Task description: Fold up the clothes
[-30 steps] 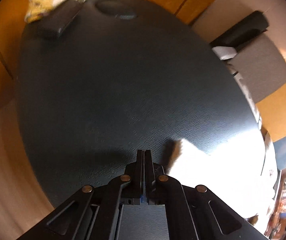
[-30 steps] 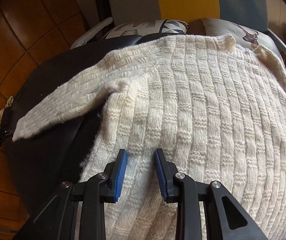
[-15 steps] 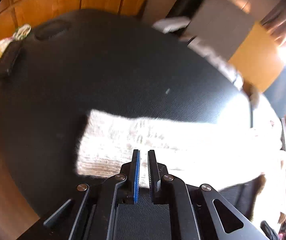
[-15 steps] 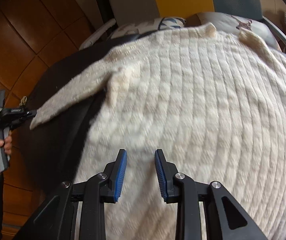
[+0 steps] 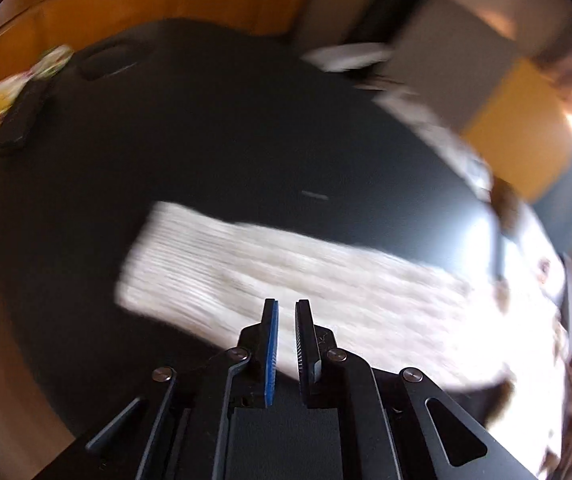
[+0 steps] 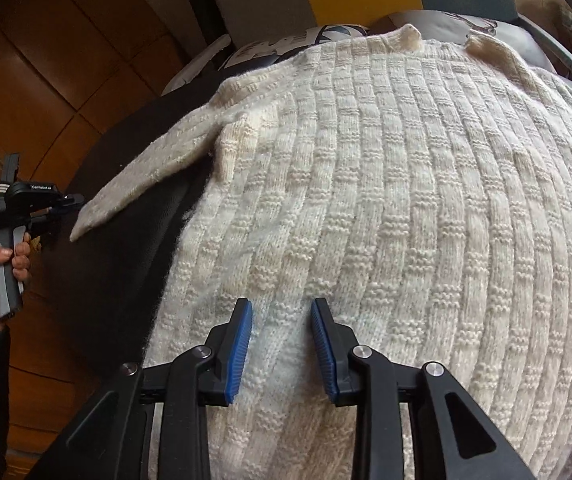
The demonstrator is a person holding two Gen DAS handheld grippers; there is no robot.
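On the dark counter (image 5: 213, 128) lies the sweater (image 6: 386, 208), sleeve (image 5: 245, 264) out left — both tongs parted, empty, left (image 5: 286, 312) near sleeve, right (image 6: 281, 312) over hem — next, likely pinch sleeve, fold inward.

The sweater (image 6: 386, 208) lies spread on the table (image 5: 213, 128), its sleeve (image 5: 269, 276) stretched toward the left edge; cushions (image 6: 286, 44) sit behind the far edge, a small bundle (image 5: 13, 92) at the far left corner

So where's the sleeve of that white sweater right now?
The sleeve stretches left from the sweater across the dark table, its cuff near the left gripper.
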